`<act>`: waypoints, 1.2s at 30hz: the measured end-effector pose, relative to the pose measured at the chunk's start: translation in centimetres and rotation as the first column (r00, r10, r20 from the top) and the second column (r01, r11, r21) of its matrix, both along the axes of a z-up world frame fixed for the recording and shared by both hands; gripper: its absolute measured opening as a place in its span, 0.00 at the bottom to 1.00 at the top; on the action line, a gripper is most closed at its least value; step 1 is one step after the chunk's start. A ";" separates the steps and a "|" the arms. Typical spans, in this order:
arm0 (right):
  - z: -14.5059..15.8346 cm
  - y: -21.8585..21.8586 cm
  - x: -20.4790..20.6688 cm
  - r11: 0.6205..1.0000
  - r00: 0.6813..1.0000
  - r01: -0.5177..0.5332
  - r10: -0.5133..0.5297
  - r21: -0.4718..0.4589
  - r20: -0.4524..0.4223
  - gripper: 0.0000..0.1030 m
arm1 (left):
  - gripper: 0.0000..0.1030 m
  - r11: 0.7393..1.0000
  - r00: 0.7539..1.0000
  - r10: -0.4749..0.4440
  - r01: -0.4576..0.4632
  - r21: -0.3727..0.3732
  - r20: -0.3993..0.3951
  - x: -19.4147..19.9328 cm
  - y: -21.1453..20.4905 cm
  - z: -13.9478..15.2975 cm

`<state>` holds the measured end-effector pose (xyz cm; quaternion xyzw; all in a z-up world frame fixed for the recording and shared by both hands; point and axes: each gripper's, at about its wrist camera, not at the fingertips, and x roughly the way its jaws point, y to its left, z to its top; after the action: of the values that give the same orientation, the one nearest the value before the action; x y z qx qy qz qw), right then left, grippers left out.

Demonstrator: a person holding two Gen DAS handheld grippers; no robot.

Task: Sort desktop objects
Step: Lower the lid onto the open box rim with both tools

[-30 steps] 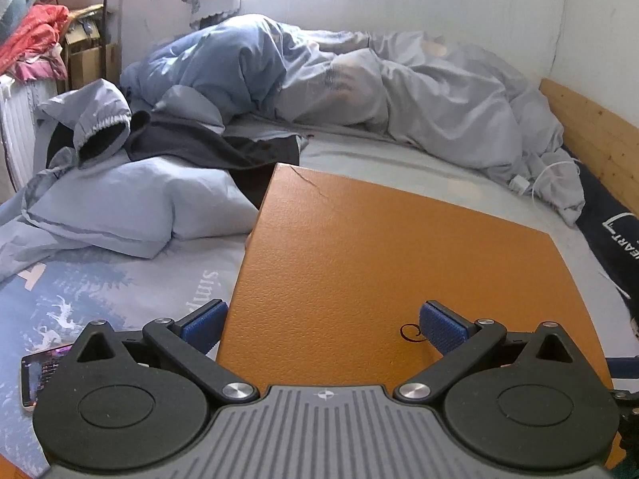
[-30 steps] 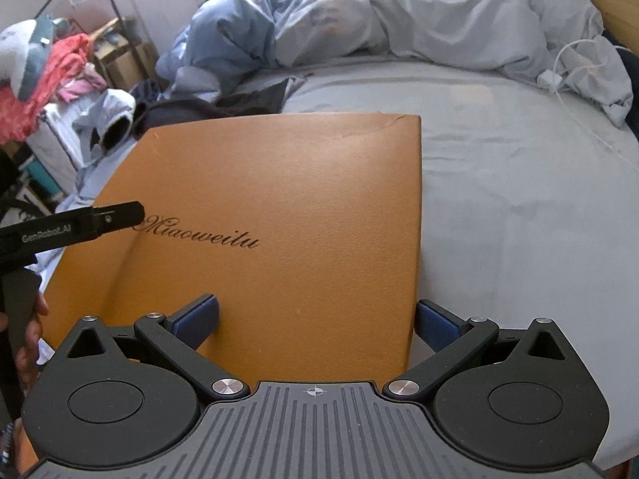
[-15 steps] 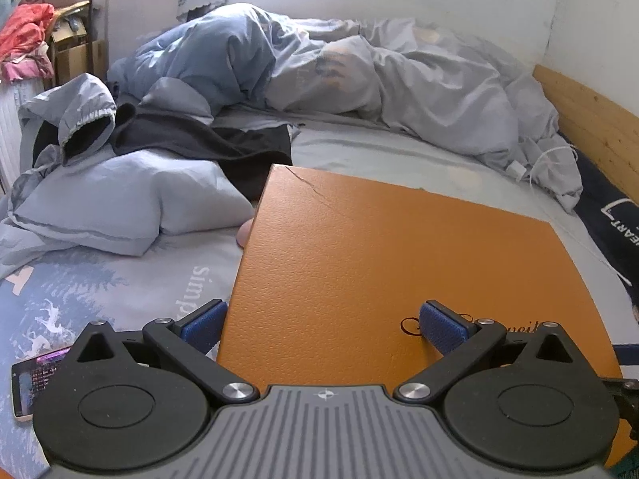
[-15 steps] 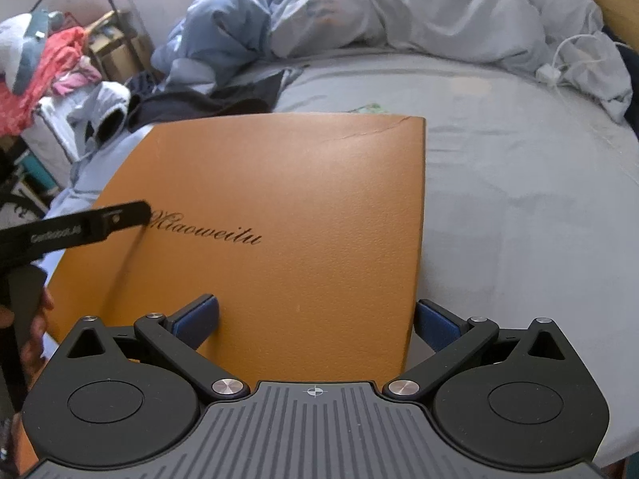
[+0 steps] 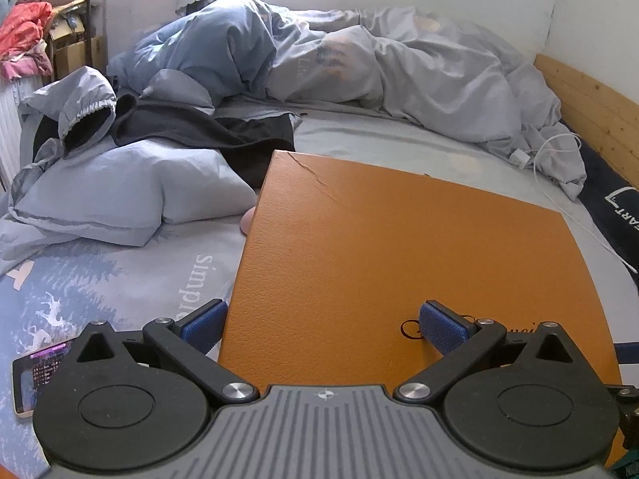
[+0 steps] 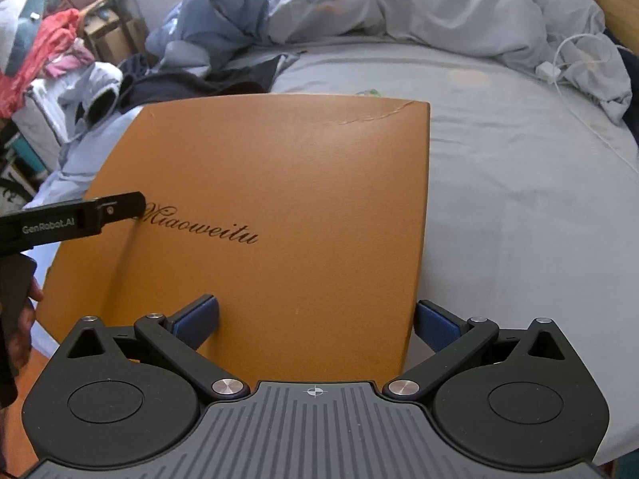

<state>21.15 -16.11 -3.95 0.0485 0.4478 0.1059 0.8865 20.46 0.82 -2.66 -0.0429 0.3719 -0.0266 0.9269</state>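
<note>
Over the bed [image 5: 419,147], an orange leather-grain mat [image 5: 399,247] lies flat and fills the near middle of both views; script lettering "Miaoweitu" shows across it in the right wrist view [image 6: 279,207]; a thin crease runs near one far corner. Left tongs [image 5: 323,325] spread wide, blue pads straddling the mat's near left edge, one pad off the mat, one over it; whether either touches the mat, cannot tell. Right tongs [image 6: 315,319] likewise spread, straddling the near right edge; nothing pinched. Left tongs' black finger, marked GenRobot.AI, reaches over the mat beside the lettering in the right view [image 6: 80,219]; a hand [image 6: 20,319] grips its handle. Beyond the mat: pale pillow [image 5: 120,199], dark garment [image 5: 207,135], rumpled grey-blue duvet [image 5: 359,60]; white charger and cable [image 5: 535,155] near the wooden bed frame [image 5: 591,95]; phone [image 5: 36,375], screen lit, on the printed sheet at near left.
</note>
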 end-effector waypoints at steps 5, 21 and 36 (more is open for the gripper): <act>-0.4 -0.1 0.8 1.000 1.000 0.012 -0.012 0.012 -0.025 1.00 | 1.00 1.000 1.000 0.003 -0.002 0.017 -0.008 -0.1 0.2 -0.5; -3.1 0.6 2.3 1.000 0.996 0.003 -0.004 -0.014 -0.088 1.00 | 1.00 0.999 0.999 -0.011 0.012 0.032 -0.031 -0.6 0.8 -2.1; -3.2 0.5 1.8 0.999 0.996 0.036 -0.036 0.002 -0.077 1.00 | 1.00 1.000 1.000 0.006 -0.006 0.017 0.010 -0.1 -0.2 -2.3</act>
<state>22.93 -15.62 -7.10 0.0620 0.4806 0.0889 0.8702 20.39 0.58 -5.00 -0.0361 0.3675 -0.0207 0.9291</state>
